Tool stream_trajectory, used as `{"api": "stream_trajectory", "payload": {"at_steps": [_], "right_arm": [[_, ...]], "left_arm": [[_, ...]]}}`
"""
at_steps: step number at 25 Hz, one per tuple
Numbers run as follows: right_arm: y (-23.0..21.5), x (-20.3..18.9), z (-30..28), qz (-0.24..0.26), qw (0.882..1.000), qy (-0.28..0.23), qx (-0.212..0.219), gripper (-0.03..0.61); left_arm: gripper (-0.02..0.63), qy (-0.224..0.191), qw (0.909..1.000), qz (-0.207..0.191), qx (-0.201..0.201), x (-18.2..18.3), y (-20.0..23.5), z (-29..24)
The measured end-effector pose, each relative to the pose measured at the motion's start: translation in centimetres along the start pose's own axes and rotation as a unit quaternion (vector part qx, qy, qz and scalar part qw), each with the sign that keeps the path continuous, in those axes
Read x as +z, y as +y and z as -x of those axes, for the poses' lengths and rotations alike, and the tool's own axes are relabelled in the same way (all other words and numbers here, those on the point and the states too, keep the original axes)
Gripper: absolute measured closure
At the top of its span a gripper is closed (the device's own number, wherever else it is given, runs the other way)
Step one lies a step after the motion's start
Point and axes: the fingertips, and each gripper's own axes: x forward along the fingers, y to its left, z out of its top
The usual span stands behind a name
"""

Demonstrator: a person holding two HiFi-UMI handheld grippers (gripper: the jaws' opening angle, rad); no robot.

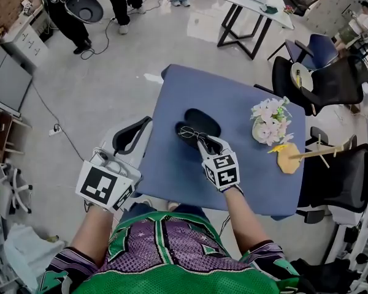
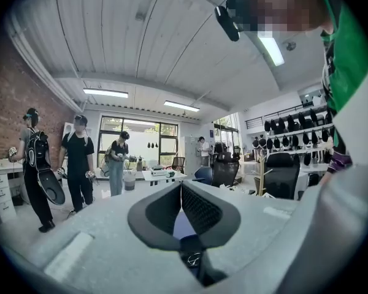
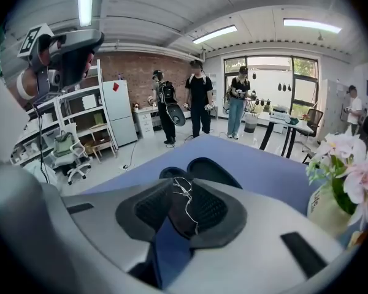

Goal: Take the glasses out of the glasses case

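An open black glasses case [image 1: 200, 120] lies in the middle of the blue table [image 1: 239, 97]. Thin wire-framed glasses [image 1: 189, 132] sit at its near edge, between the jaws of my right gripper [image 1: 203, 141], which is shut on them. In the right gripper view the glasses [image 3: 184, 202] are pinched between the dark pads, with the case [image 3: 203, 168] just beyond. My left gripper [image 1: 146, 123] hangs off the table's left edge, away from the case. Its jaws meet at the tips with nothing in them [image 2: 181, 190].
A vase of pink and white flowers [image 1: 270, 122] stands on the table's right side, with a wooden stand [image 1: 289, 158] at the right edge. Black office chairs [image 1: 331, 81] crowd the right. People stand on the floor far behind the table.
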Motion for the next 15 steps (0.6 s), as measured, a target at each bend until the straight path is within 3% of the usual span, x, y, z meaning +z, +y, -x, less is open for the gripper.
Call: {"api": "stream_trajectory", "payload": {"at_steps": [15], "right_arm": [[-0.3,-4.1,-5.0,0.004,0.997,0.072,0.013,0.495]], "left_arm": [[0.597,0.019,0.9995,0.005,0.026,-1.5,1.6,-0.2]]}}
